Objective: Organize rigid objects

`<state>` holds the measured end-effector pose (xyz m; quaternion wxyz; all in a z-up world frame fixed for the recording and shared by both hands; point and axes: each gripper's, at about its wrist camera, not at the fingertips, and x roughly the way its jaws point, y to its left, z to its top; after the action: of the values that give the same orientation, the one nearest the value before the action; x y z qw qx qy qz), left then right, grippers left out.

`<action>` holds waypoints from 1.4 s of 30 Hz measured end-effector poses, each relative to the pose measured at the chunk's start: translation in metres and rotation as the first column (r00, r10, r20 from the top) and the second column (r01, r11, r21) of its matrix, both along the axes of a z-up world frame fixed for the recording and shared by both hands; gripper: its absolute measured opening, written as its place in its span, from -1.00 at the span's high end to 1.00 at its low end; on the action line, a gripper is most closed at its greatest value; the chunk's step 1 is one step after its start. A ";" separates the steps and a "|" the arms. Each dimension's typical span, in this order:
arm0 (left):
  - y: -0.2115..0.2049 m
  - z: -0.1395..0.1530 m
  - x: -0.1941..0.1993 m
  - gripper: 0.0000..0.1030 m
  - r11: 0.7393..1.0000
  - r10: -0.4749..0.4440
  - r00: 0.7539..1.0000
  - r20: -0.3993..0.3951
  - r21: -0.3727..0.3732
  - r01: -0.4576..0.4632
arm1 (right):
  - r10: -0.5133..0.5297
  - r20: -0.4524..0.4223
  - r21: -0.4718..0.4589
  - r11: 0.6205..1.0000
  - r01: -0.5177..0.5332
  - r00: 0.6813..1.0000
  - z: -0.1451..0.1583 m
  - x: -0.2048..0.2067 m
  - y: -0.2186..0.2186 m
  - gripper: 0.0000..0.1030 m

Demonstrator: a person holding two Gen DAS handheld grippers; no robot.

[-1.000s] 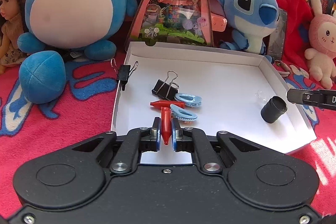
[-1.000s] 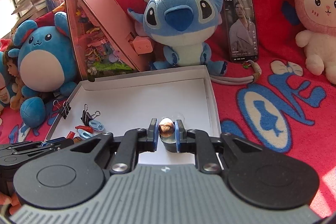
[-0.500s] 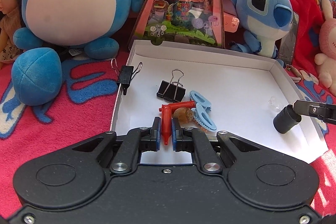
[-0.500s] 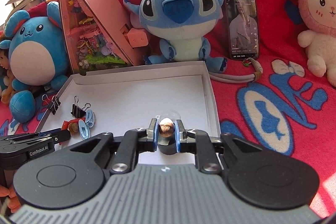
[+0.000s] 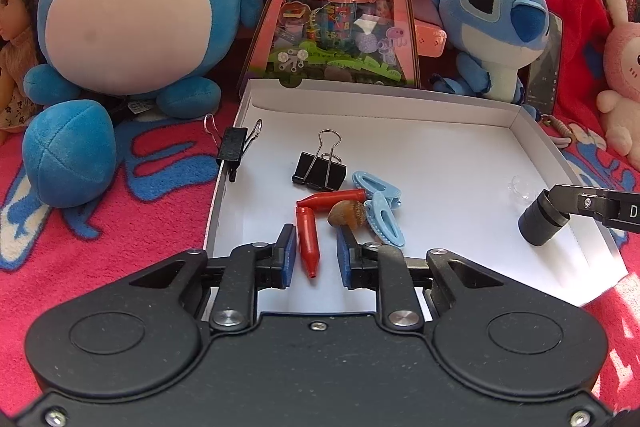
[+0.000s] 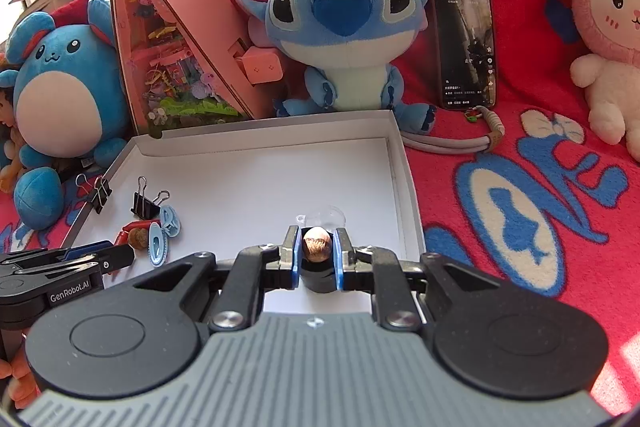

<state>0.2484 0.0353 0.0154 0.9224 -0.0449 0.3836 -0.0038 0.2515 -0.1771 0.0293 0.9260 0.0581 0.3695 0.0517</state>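
Note:
A white shallow box (image 5: pixel 400 107) (image 6: pixel 280 131) lies on the red blanket. My left gripper (image 5: pixel 317 257) is open; a red bullet-shaped piece (image 5: pixel 307 239) lies loose on the box floor between its fingers. Beside it lie a second red piece (image 5: pixel 332 197), an acorn (image 5: pixel 347 215), two light-blue clips (image 5: pixel 384 215) and a black binder clip (image 5: pixel 320 173). Another binder clip (image 5: pixel 233 143) sits on the box's left rim. My right gripper (image 6: pixel 316 259) is shut on a small black cup (image 6: pixel 318 275) (image 5: pixel 540 223) holding a brown nut (image 6: pixel 317 247), over the box's right side.
Plush toys ring the box: a round blue one (image 5: pixel 128 11), a blue Stitch (image 6: pixel 344 23) and a pink rabbit (image 6: pixel 608 27). A pink triangular display case (image 5: pixel 340 7) stands behind the box. A phone (image 6: pixel 466 39) leans at the back right. A clear plastic piece (image 6: pixel 324 217) lies by the cup.
My left gripper has opened and let the red piece go onto the box floor. The right gripper still holds the black cup and has shifted slightly.

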 end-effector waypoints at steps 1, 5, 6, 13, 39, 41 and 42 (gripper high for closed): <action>0.000 0.000 -0.001 0.51 1.000 0.001 1.000 0.001 -0.002 -0.001 | 0.000 0.001 0.000 1.000 0.000 1.000 0.000 0.000 0.000 0.54; -0.001 0.001 -0.003 0.43 1.000 -0.003 1.000 0.008 0.006 0.003 | -0.001 0.012 0.005 1.000 0.001 1.000 0.002 -0.002 -0.001 0.51; -0.002 0.001 -0.004 0.39 1.000 -0.003 1.000 0.010 0.008 0.003 | -0.001 0.013 0.006 1.000 0.000 1.000 0.002 -0.002 -0.001 0.51; -0.002 0.004 -0.008 0.26 1.000 -0.002 1.000 0.023 0.020 0.001 | -0.003 0.019 0.007 1.000 0.003 1.000 0.004 -0.005 -0.002 0.45; -0.009 0.025 -0.043 -0.51 0.996 -0.013 0.996 0.092 0.085 0.005 | 0.000 0.093 -0.025 1.000 0.002 0.996 0.009 -0.034 0.000 -0.54; -0.009 0.026 -0.047 -0.51 0.997 -0.013 0.996 0.092 0.081 0.006 | -0.006 0.097 -0.016 1.000 0.008 0.995 0.009 -0.037 -0.002 -0.56; -0.009 0.027 -0.049 -0.51 0.997 -0.013 0.995 0.094 0.077 0.006 | -0.008 0.099 -0.013 1.000 0.009 0.995 0.009 -0.038 -0.002 -0.57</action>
<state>0.1990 0.0266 0.0426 0.9406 -0.0074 0.3395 0.0042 0.2130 -0.1791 0.0387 0.9437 0.0509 0.3234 0.0481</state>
